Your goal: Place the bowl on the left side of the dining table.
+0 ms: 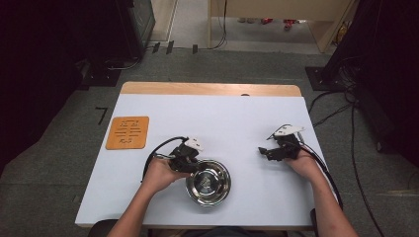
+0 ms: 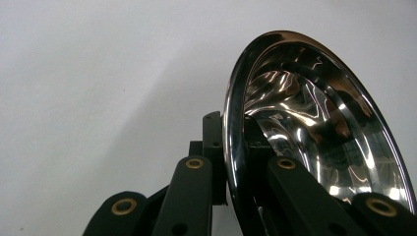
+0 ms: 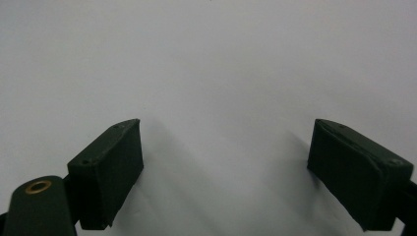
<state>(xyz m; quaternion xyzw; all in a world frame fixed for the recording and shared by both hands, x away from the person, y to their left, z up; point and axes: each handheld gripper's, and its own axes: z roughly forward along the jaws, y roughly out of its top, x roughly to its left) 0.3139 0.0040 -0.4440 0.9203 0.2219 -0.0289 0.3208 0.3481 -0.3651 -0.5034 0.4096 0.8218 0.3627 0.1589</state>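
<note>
White table (image 1: 222, 123) holds orange mat (image 1: 127, 132); left gripper (image 2: 231, 162) clamps steel bowl (image 2: 314, 123), right gripper (image 3: 223, 167) spread

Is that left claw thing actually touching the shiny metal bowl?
Touching. In the left gripper view, the left gripper has one jaw on each side of the bowl rim, pinching it.

Floor mark (image 1: 101, 115): a dark "7" is seen left of the table.
Orange mat (image 1: 127, 132): pale engraved markings are seen, too small to be read.
</note>
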